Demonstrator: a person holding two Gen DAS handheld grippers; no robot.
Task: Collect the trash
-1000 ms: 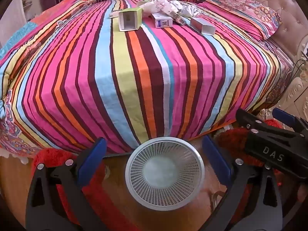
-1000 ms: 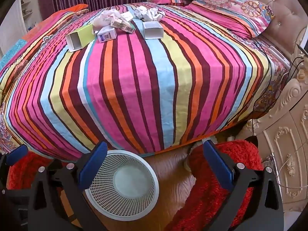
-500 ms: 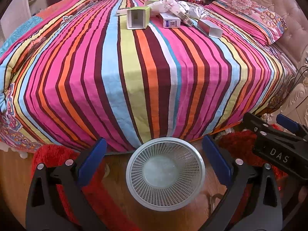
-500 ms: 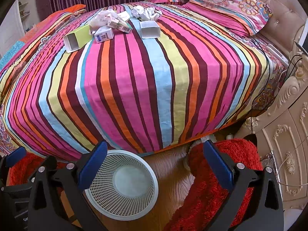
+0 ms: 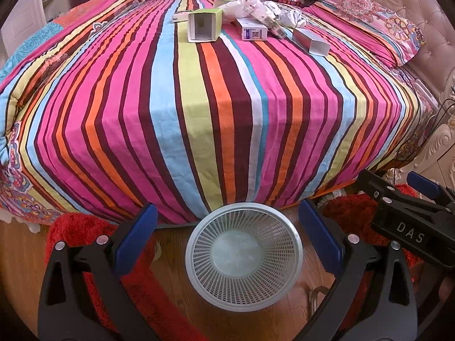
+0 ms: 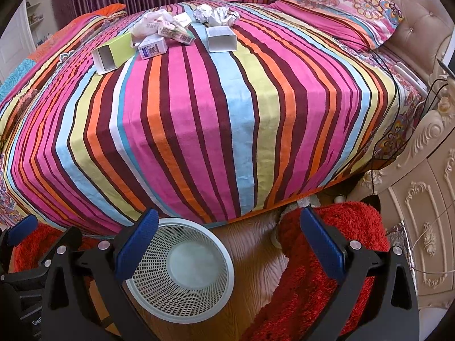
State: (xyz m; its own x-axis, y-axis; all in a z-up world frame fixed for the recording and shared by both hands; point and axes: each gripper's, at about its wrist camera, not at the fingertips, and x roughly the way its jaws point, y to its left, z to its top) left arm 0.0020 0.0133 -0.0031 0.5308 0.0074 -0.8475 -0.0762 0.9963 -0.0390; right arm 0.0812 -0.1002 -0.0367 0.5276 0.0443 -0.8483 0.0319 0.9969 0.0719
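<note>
Trash lies at the far end of the striped bed: a green open box (image 5: 204, 25) (image 6: 113, 52), a white-and-blue carton (image 5: 253, 29) (image 6: 152, 47), a grey-white open box (image 5: 311, 41) (image 6: 220, 38), crumpled paper (image 6: 216, 15) and plastic wrappers (image 5: 250, 10) (image 6: 159, 24). An empty white mesh waste basket (image 5: 243, 255) (image 6: 182, 267) stands on the wood floor at the bed's foot. My left gripper (image 5: 227, 238) is open and empty above the basket. My right gripper (image 6: 227, 238) is open and empty, just right of the basket. Both are far from the trash.
The striped bedspread (image 5: 216, 108) hangs over the bed's near edge. Red shaggy rugs (image 6: 321, 264) lie on the floor either side of the basket. An ornate cream nightstand (image 6: 421, 199) with cables stands at the right. Pillows (image 6: 341, 8) and a tufted headboard are behind.
Both grippers have risen and moved slightly toward the bed; the trash looks nearer and the bed fills more of each view. Both stay open and empty.
</note>
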